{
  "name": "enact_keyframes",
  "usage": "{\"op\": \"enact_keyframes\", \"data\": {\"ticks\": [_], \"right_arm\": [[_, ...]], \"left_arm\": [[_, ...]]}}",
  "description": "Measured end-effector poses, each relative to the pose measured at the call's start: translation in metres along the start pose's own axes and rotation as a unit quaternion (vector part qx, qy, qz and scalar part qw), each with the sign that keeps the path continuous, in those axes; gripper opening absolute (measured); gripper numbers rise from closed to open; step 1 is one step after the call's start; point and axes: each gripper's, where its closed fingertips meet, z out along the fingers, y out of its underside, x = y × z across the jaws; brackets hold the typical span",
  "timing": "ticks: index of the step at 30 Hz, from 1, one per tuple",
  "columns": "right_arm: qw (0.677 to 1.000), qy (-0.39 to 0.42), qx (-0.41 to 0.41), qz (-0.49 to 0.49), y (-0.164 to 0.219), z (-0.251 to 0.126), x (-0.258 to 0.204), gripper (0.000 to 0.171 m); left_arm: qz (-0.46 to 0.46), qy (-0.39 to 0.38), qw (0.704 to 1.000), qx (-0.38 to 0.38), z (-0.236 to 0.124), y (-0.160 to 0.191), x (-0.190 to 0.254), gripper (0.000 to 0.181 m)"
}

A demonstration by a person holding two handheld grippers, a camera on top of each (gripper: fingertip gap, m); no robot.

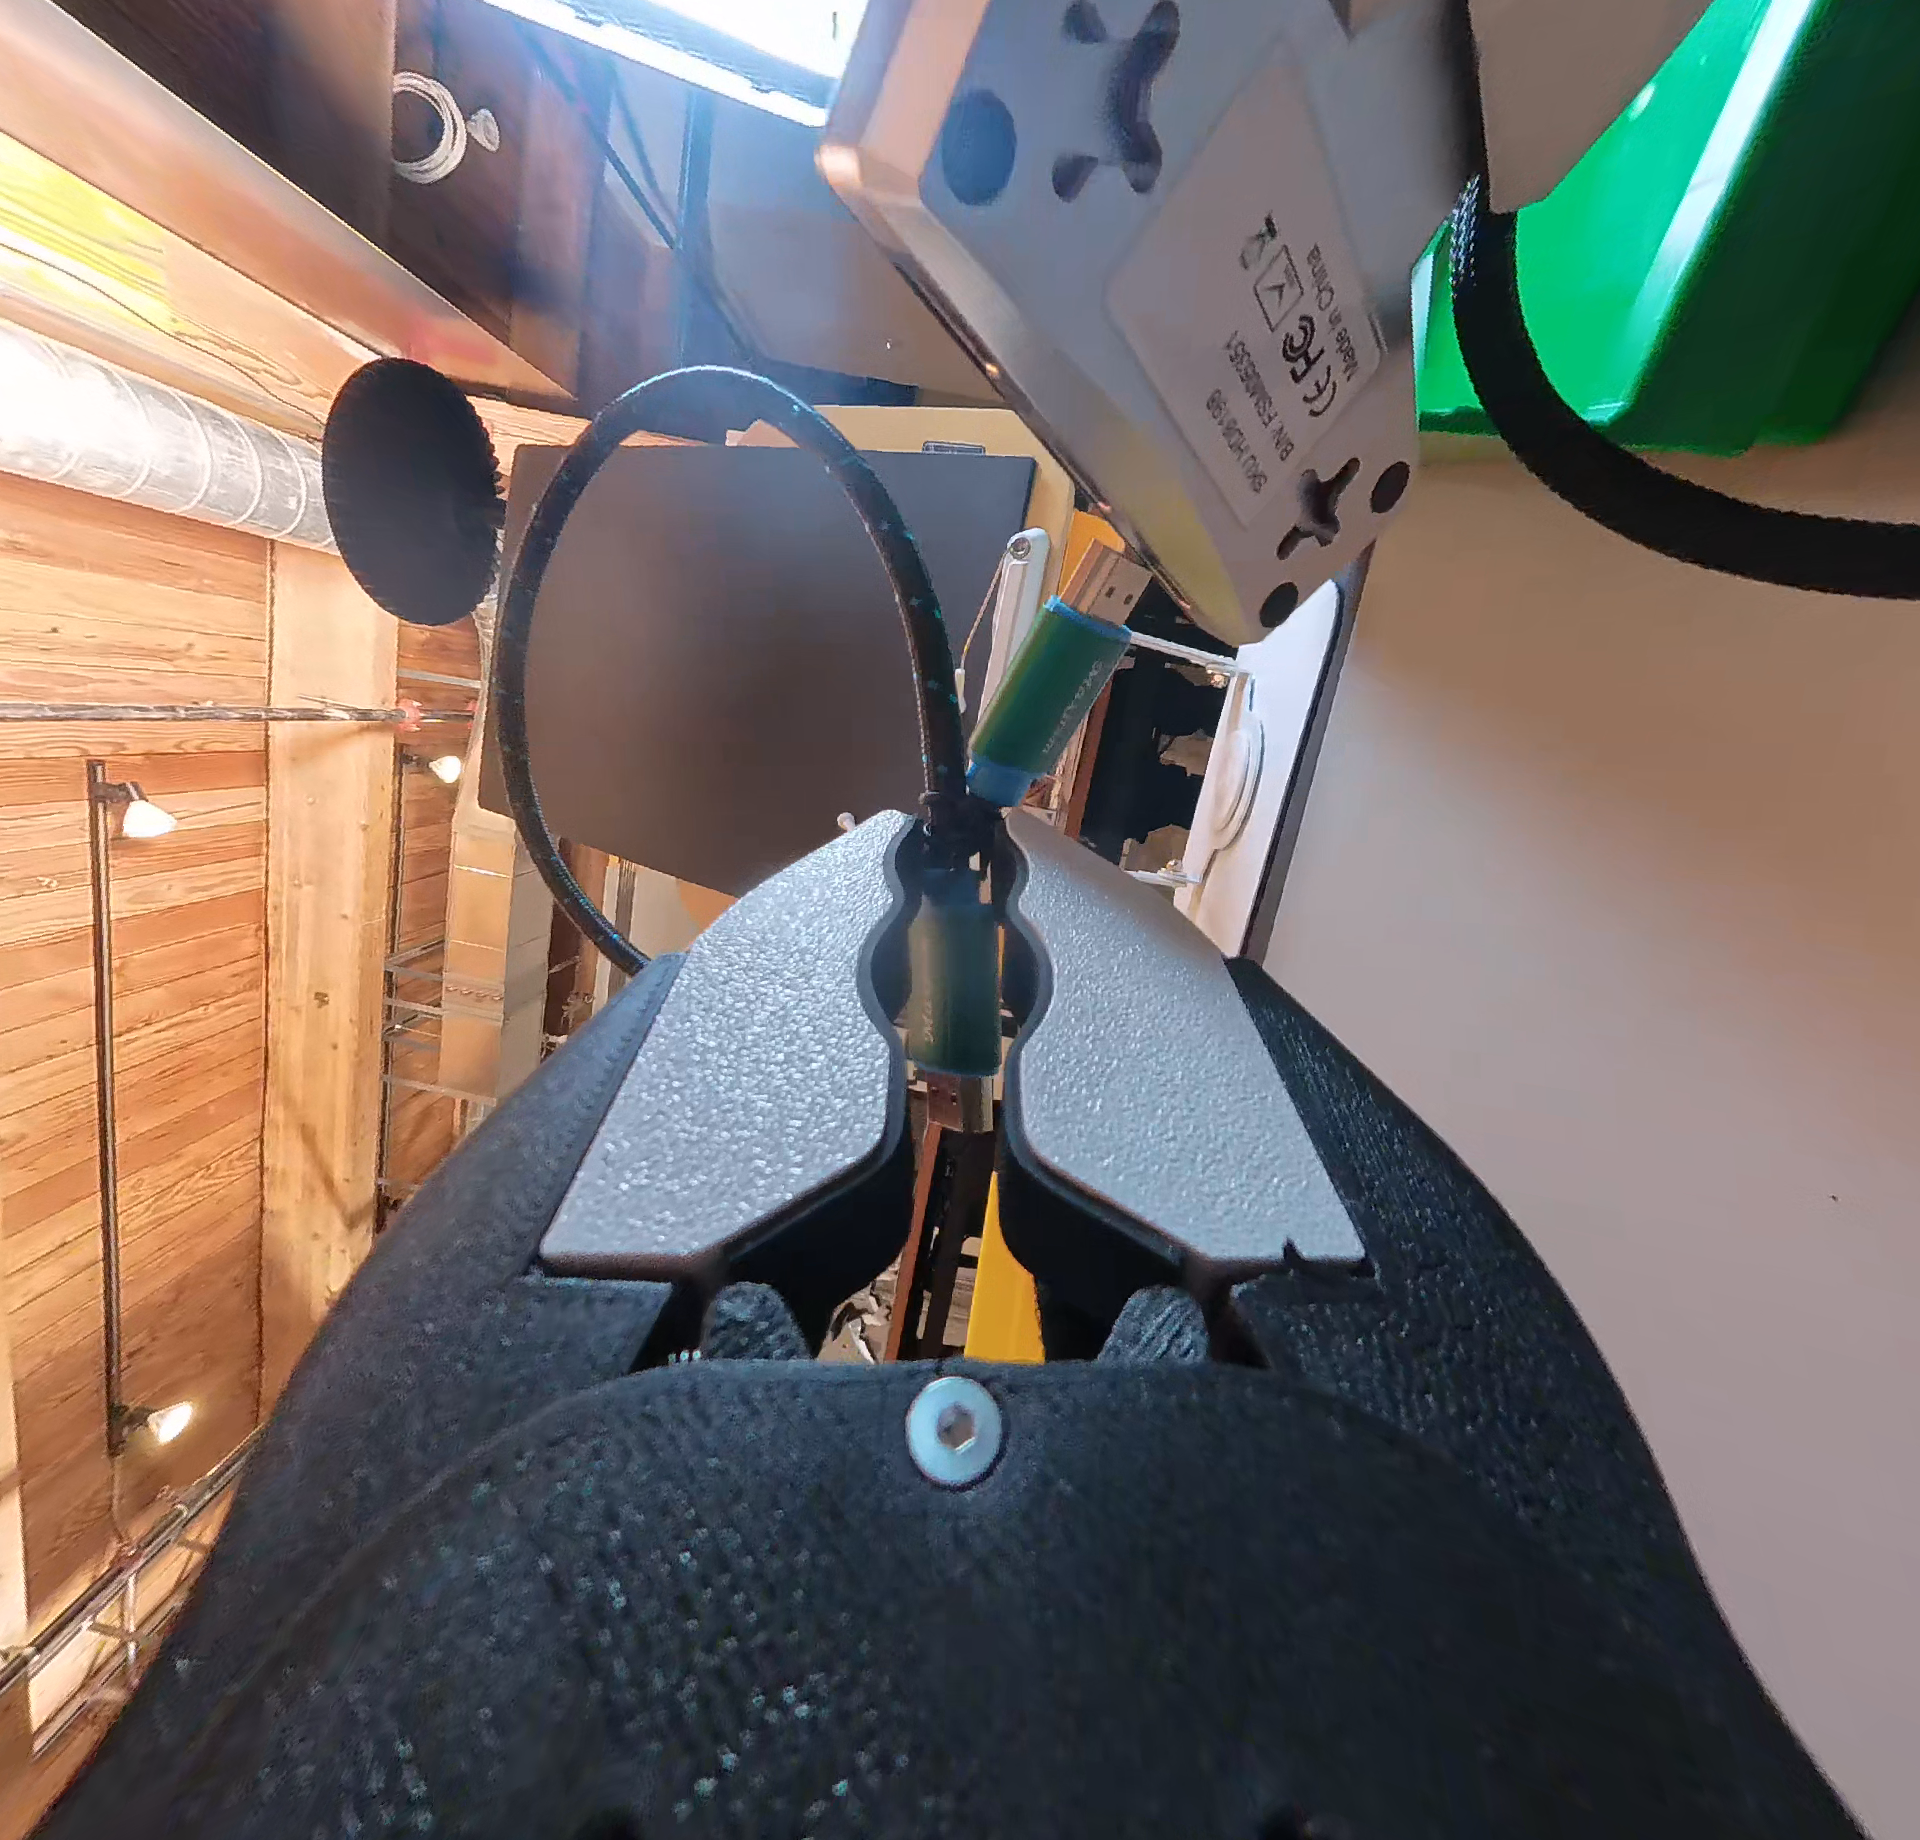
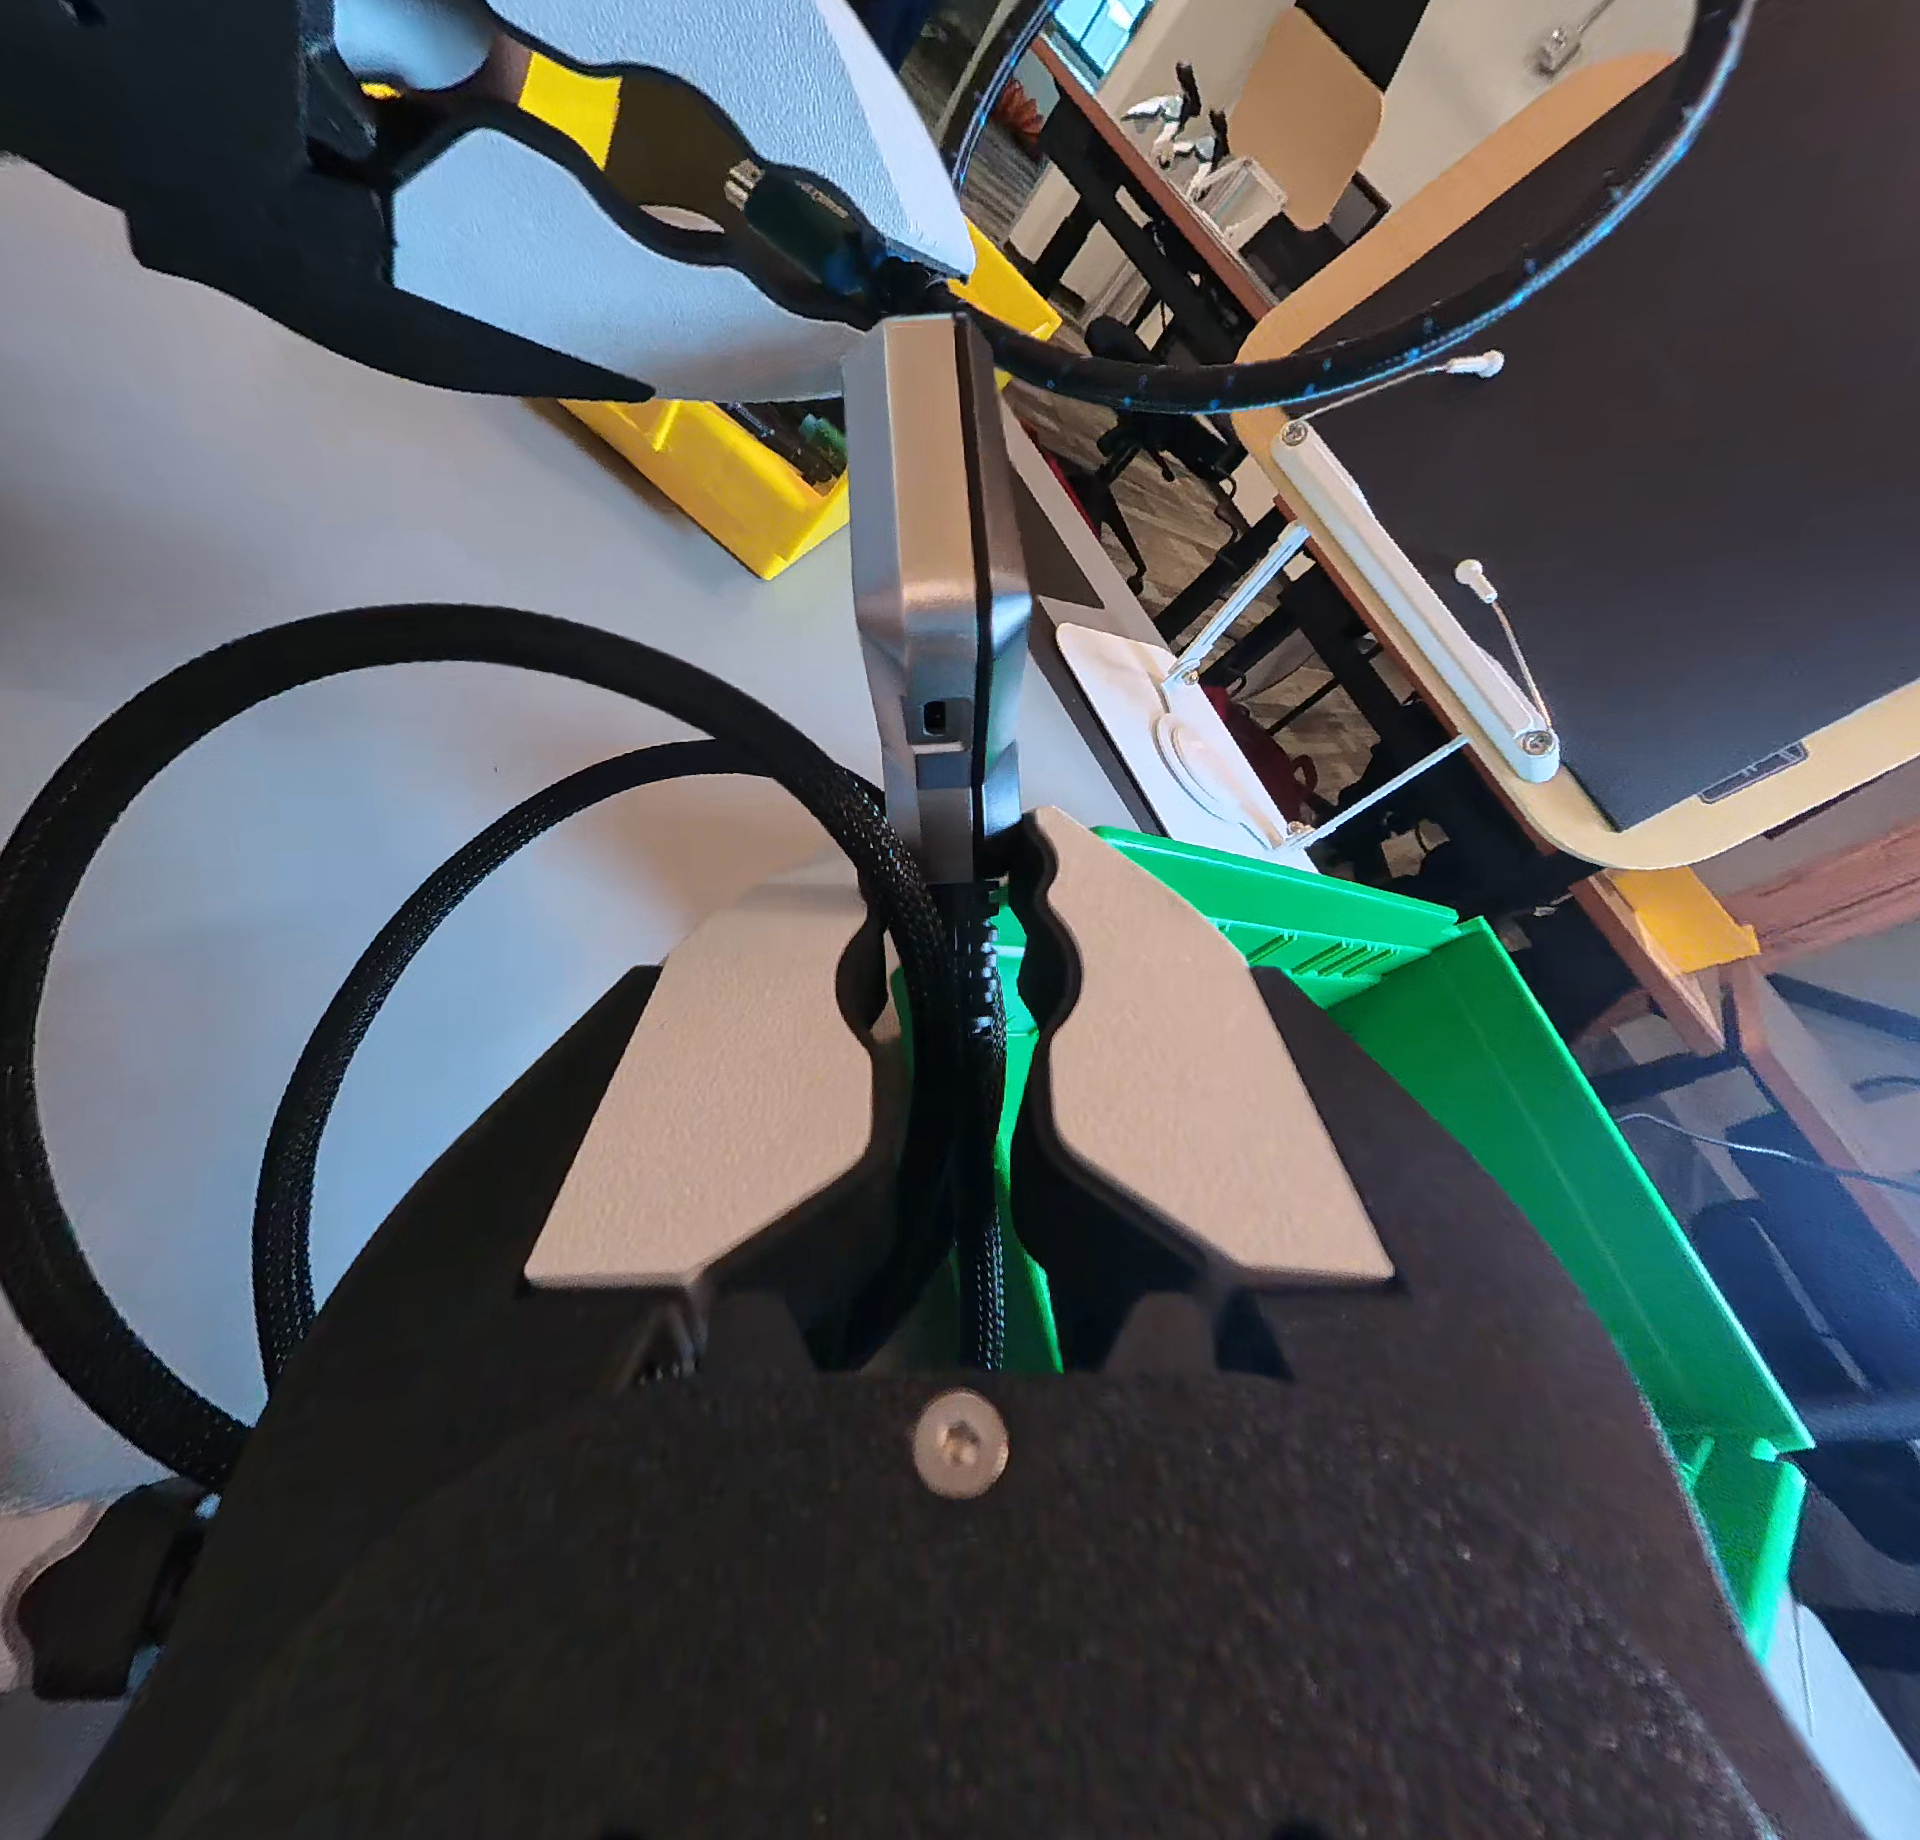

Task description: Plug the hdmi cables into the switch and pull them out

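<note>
Two HDMI plugs with green shells are in view, joined by one short braided cable [image 1: 727, 408] that loops between them. The left gripper [image 1: 951, 860] holds its jaws clenched on one green plug [image 1: 951, 1001], whose metal tip points back toward the camera. The other green plug [image 1: 1044, 699] sits at the edge of the grey HDMI switch [image 1: 1132, 232]; whether it is fully seated cannot be told. The right gripper [image 2: 992, 876] holds its jaws clamped on the lower end of the switch [image 2: 925, 585], with a thick black sleeved cable [image 2: 312, 782] running between them. Judged from this, at most one end is plugged in; inserting the held plug and pulling both out remain. A green bin [image 2: 1455, 1063] and a yellow bin [image 2: 727, 491] rest on the pale surface [image 2: 312, 502] nearby. The looping cables crowd the switch and may snag.
</note>
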Motion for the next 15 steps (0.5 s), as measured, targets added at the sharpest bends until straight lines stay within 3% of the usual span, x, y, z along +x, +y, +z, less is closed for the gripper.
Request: {"op": "enact_keyframes", "data": {"ticks": [15], "right_arm": [[0.998,-0.022,-0.034,0.043,0.006,0.006,-0.011,0.021]], "left_arm": [[0.041,0.026,0.998,-0.038,0.000,0.004,0.010,0.012]]}}
